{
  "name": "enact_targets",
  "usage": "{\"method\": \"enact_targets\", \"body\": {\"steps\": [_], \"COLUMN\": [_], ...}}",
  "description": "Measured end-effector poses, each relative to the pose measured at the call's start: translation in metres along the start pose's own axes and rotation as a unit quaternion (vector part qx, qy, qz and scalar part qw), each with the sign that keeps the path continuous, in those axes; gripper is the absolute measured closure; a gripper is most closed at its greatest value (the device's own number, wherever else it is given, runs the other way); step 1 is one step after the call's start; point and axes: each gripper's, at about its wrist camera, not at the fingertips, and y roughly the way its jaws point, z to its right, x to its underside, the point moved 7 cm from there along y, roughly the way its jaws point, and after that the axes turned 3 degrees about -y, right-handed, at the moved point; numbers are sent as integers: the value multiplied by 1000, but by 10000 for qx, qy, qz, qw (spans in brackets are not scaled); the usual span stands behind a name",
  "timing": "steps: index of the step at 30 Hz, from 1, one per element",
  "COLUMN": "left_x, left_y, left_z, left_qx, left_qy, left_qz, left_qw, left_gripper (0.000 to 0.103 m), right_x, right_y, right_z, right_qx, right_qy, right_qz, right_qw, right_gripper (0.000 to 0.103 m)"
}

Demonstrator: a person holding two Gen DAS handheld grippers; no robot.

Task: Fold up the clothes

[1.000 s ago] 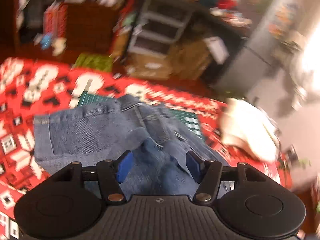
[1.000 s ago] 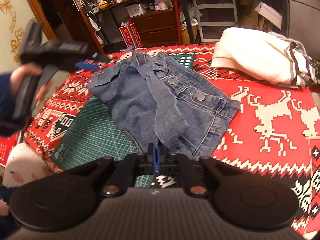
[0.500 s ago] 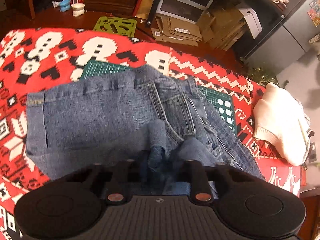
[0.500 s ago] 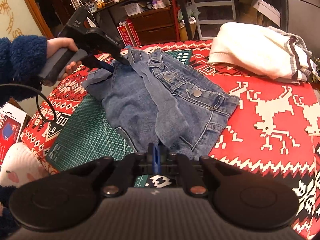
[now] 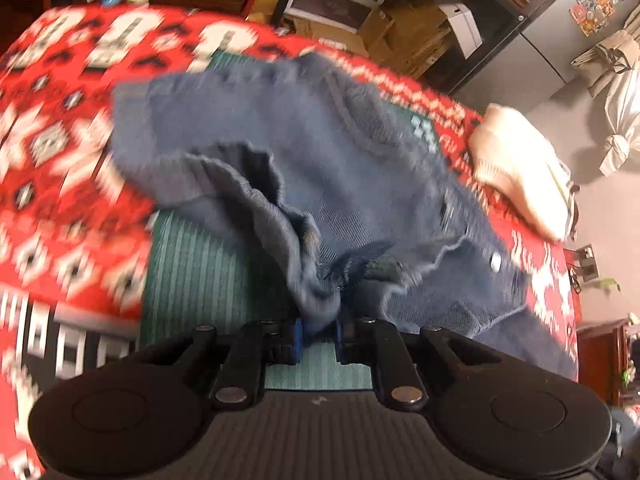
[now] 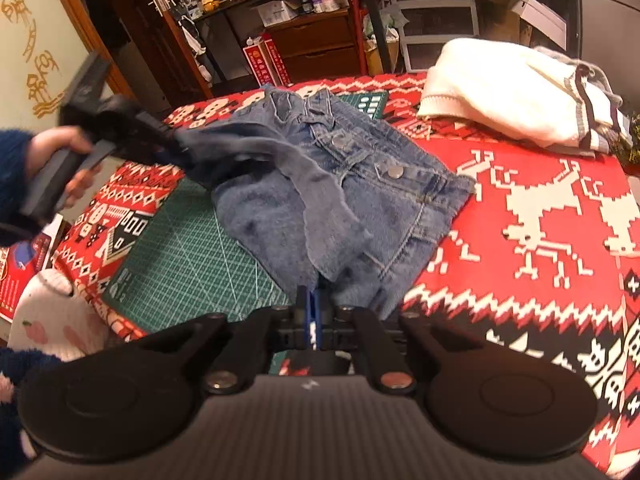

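A small blue denim jacket (image 6: 384,200) with metal snaps lies on a green cutting mat (image 6: 176,248) over a red patterned tablecloth (image 6: 540,220). My left gripper (image 5: 318,332) has its jaws closing, the blue pads pinching a bunched fold of the denim jacket (image 5: 320,152). In the right wrist view the left gripper (image 6: 176,148) holds that fold lifted off the jacket's left side, in a person's hand (image 6: 68,148). My right gripper (image 6: 311,308) is shut at the jacket's near hem. Whether cloth is caught in it cannot be told.
A white knitted sweater (image 6: 512,92) lies heaped at the far right of the table, also the pale sweater (image 5: 516,164) in the left wrist view. A white and pink soft item (image 6: 52,312) sits off the table's near-left corner. Shelves, drawers and boxes stand behind.
The left gripper went from open above the jacket to clamped on a denim fold, then pulled it up and away to the left. The right gripper has stayed where it was.
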Motion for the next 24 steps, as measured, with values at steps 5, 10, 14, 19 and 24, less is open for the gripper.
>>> {"method": "enact_targets", "body": {"steps": [5,10,14,19,24], "left_x": [43,66,71,73,77], "left_y": [-5,-10,-18,-33,-53], "left_z": [-28,-49,-57,-59,-59], "left_qx": [60,128,168,163,102], "left_qy": [-292,-597,-684,-612,-546], "left_qz": [-50,80,210,345,446], "left_qw": [9995,9981,9973,9974,9975], "left_gripper": [89,88,88,86,69], "right_x": [8,7,5,3,0], "right_y": [-4,-14,-18,-18,-20], "right_z": [4,7,12,20,28], "right_qx": [26,153,264,442,614], "right_qy": [115,148,205,338,457], "right_qz": [-26,50,78,99,149], "right_qw": [9999,9998,9994,9984,9970], "right_gripper": [101,101,101,100,99]}}
